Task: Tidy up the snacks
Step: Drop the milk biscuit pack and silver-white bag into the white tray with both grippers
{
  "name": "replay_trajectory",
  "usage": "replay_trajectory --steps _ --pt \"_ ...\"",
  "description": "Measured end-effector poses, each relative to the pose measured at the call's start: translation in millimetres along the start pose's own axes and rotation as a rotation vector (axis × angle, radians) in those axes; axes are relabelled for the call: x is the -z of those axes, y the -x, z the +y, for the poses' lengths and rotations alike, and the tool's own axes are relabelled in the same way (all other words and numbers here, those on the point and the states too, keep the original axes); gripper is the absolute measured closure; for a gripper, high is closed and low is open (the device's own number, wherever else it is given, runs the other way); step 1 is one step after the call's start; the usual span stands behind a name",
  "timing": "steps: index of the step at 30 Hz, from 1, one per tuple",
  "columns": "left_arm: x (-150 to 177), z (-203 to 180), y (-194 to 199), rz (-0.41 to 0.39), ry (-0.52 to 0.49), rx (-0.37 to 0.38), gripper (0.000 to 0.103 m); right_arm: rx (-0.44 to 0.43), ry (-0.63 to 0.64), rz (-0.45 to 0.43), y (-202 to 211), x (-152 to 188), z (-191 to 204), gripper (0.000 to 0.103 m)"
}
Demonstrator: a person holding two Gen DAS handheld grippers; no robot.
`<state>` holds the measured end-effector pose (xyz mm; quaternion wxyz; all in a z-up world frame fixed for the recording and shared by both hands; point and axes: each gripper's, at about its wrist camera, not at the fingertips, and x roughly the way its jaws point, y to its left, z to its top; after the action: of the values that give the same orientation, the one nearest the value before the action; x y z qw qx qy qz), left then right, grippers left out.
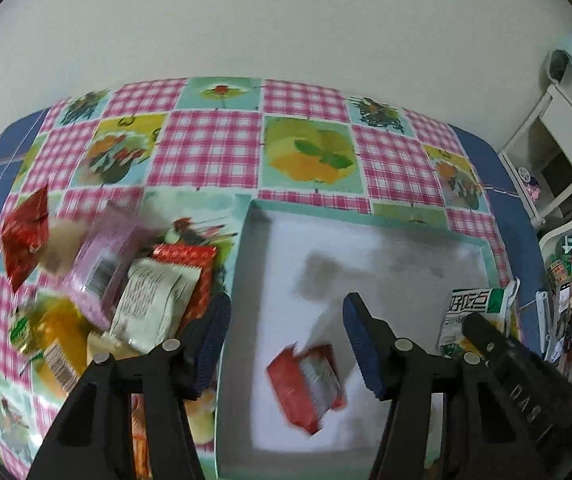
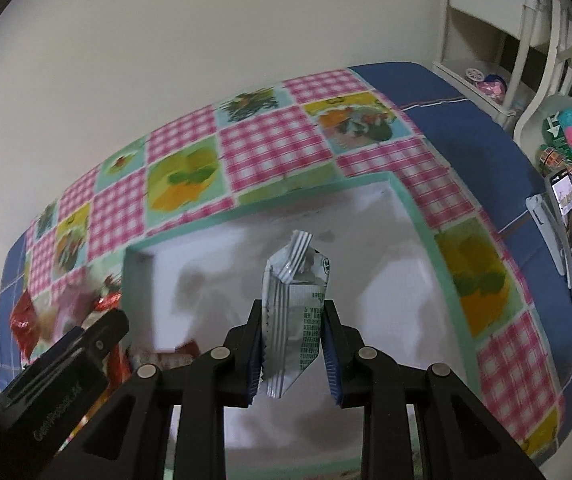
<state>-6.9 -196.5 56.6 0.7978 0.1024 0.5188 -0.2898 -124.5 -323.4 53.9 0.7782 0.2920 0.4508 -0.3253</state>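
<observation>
Silver foil, crinkled and printed, made up the packet (image 2: 296,316) clamped upright between the blue ribbed pads of the right hand-held gripper (image 2: 294,344), above the box (image 2: 426,216). That box was a shallow rectangle, white inside with a teal rim. One red glossy pouch (image 1: 306,388) lay on its floor, blurred. The left hand-held gripper (image 1: 286,344) stood partly open over it, holding nothing. Beside the box's left wall, a loose pile of snacks (image 1: 125,280) sat on the checked, fruit-printed cloth (image 1: 213,148) covering the surface; their number was unclear.
</observation>
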Motion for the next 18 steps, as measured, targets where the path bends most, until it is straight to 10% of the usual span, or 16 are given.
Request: replay_trajectory --steps 14,18 --pt "-4.9 10.9 -8.7 0.031 0.004 -0.071 0.031 0.017 -0.015 0.04 -16.5 -12.2 -8.4 0.072" --pt "-4.0 22.6 0.1 0.034 0.03 -0.102 0.022 0.022 -0.001 0.048 -8.7 -11.3 -7.8 0.052"
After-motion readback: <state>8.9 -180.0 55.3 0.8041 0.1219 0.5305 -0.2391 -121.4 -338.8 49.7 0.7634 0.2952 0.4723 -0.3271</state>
